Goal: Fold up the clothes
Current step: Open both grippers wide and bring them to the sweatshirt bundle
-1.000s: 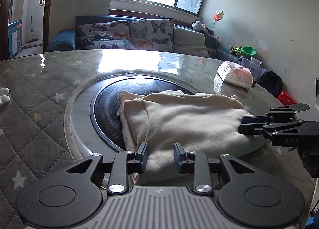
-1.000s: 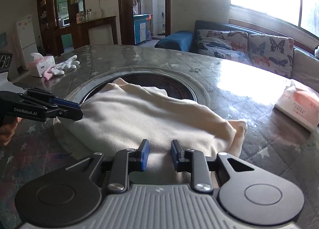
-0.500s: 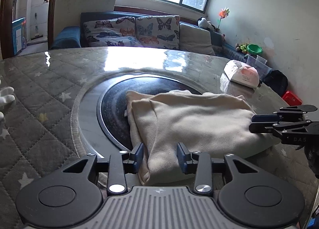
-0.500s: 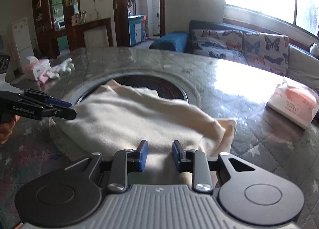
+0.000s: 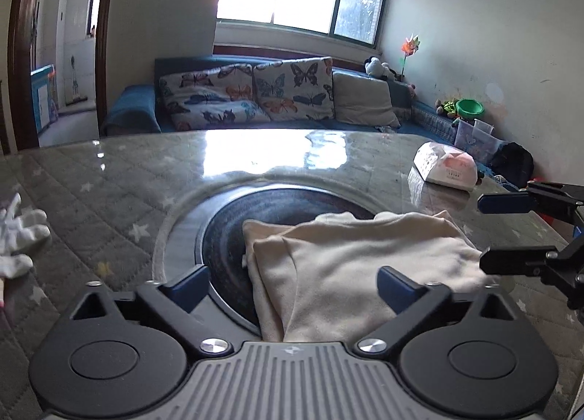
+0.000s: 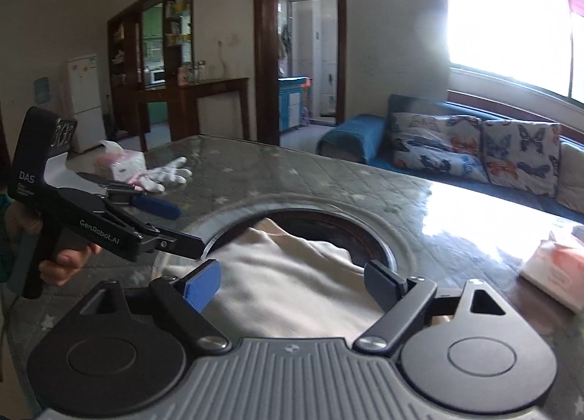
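A folded cream garment [image 5: 365,259] lies at lower centre of the frame on the quilted table [image 5: 120,179], partly over its dark round inset [image 5: 233,226]. The left hand-held gripper [image 5: 292,285] and right hand-held gripper [image 6: 292,279] hang above it, jaws opening wide, gripping nothing. A tissue pack [image 5: 447,164] sits at right.

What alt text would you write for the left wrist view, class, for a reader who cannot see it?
A folded cream garment lies over a dark round inset in a glossy quilted table, with the left gripper above its near edge, jaws opening and holding nothing. The right gripper enters from the right, also opening; a butterfly-cushioned sofa sits behind.
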{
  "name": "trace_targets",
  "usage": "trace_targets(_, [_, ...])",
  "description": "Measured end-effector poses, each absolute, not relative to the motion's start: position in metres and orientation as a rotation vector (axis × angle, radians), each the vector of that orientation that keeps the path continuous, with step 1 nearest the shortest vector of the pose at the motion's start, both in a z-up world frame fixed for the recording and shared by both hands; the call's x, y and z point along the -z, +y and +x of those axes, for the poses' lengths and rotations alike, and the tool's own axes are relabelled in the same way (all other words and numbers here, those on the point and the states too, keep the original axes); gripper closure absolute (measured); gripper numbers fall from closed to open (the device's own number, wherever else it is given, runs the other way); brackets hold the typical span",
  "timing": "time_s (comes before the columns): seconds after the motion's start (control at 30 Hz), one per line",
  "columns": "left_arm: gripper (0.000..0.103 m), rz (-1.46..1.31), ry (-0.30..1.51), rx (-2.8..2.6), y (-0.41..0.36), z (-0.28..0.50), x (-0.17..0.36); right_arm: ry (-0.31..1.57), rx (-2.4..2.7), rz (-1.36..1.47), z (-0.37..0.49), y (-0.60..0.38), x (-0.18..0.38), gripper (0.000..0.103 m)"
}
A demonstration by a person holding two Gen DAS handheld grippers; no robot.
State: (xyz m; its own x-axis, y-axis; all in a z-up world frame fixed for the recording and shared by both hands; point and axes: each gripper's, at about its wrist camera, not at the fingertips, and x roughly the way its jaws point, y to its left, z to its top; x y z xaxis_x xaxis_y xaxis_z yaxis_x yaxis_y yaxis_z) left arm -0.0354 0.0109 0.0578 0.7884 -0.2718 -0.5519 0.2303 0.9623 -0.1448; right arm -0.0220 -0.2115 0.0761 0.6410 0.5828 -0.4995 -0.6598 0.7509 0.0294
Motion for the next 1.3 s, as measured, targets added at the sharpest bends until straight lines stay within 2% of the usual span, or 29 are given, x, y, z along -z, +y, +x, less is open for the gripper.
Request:
trace_targets(0.07, [0.000,-0.065,0.597,0.272,0.012,-0.034,-0.060,0.511,-0.725,-0.158,-0.021,-0.206,-0.077,0.000])
trace_targets(0.53, [0.000,-0.073,0.596,0.233,0.019,-0.036,-0.063,0.594,-0.784,-0.275,-0.014,-0.169,-0.063,0.002])
trace_targets(0.9, [0.000,-0.025,0.648,0.196,0.011,-0.026,-0.047,0.695,-0.718,-0.249,0.054,-0.160,-0.053,0.003])
trace_targets(1.3, [0.000,0.019,0.747,0.195,0.000,-0.016,-0.023,0.775,-0.581,-0.319,0.115,-0.121,-0.011,0.004])
